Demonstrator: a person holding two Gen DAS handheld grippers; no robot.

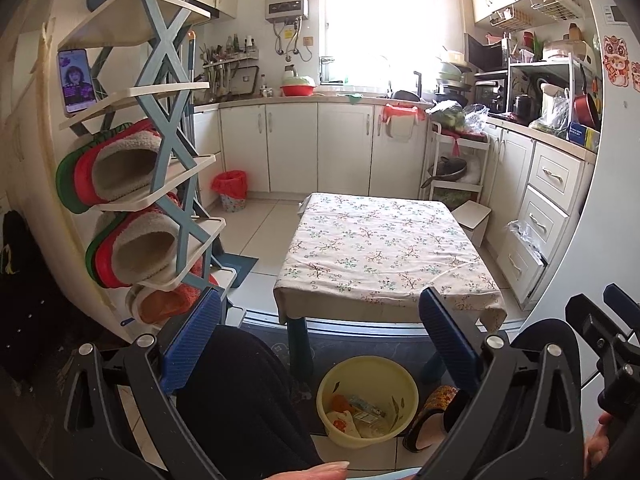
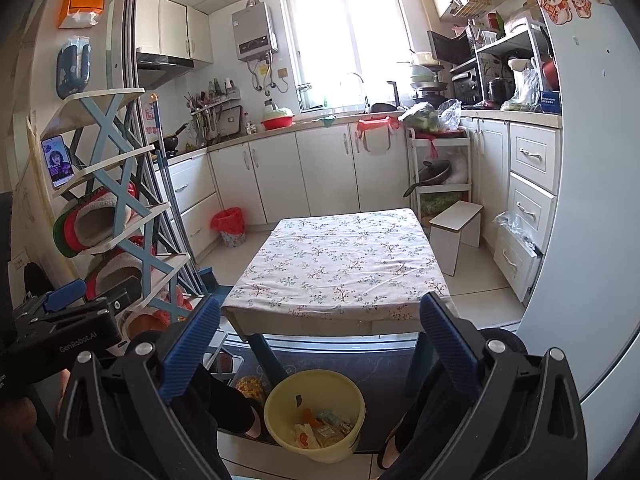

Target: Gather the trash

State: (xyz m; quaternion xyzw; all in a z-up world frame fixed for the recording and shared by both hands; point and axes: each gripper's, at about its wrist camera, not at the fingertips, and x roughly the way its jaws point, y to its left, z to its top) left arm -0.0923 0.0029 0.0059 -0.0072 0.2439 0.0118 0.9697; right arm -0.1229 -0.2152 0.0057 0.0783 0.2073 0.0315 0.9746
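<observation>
While the left gripper [image 1: 320,332] hangs with its jaws wide apart and empty, the left wrist view shows a yellow bin [image 1: 367,400] on the floor between the person's legs, wrappers [image 1: 360,416] inside, just before the cloth-covered table [image 1: 384,248]. From the right wrist, the right gripper [image 2: 320,336] is likewise spread apart, the same bin [image 2: 315,414] below it.

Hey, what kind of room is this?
A home kitchen, most likely: a wall-mounted water heater, a sink faucet under the window, and a wok on a rack.
</observation>
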